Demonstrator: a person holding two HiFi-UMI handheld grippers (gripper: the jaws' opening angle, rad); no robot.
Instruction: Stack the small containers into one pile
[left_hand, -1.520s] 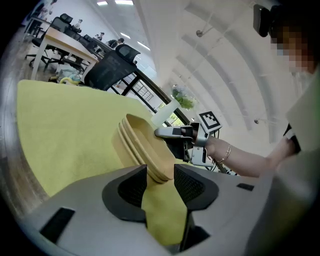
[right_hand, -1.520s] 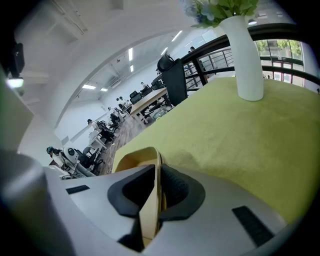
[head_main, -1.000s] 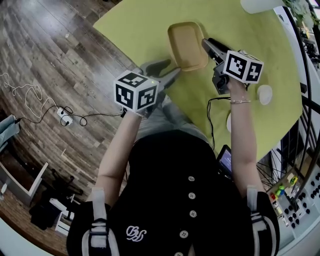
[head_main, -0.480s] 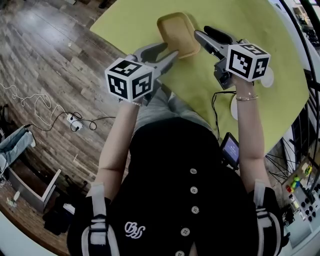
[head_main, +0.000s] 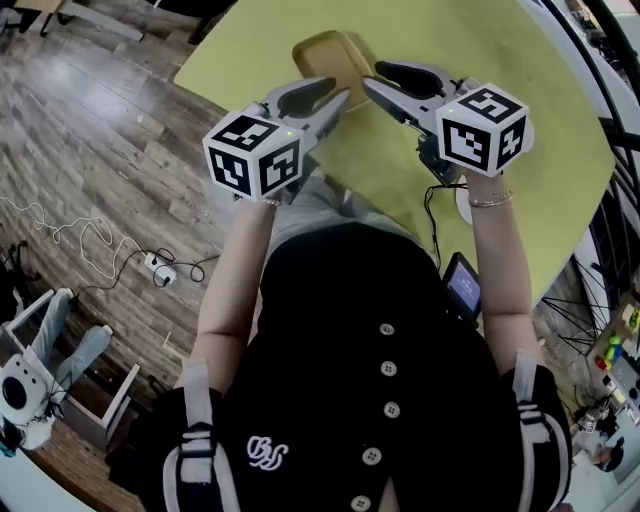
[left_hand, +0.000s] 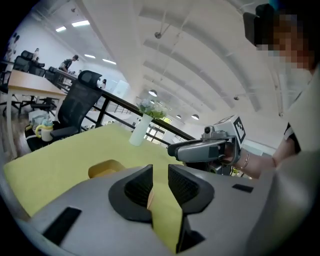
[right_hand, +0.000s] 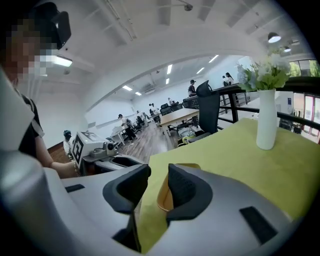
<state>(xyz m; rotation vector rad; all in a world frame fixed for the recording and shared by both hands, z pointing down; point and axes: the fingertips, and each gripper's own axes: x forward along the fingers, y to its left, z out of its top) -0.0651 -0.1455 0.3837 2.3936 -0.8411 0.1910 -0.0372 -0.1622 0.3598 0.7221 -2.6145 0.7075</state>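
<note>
The table (head_main: 520, 90) fills the top of the head view, and the container (head_main: 325, 55) sits on it, top middle. My left gripper (head_main: 338, 94) and right gripper (head_main: 372, 82) hang just below it. Both have just been closing, but the jaws are apart with nothing between them. I see no loose ones, so I think the pile is made. Next I should look for more.

A flower vase (right_hand: 266, 122) stands on the yellow-green table (right_hand: 300, 167), a power strip (head_main: 158, 267) on the wooden floor (head_main: 90, 120).

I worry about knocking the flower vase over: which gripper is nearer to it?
Right. The vase stands ahead and right of the right gripper, looming large; from the left gripper it looks smaller, farther off.
</note>
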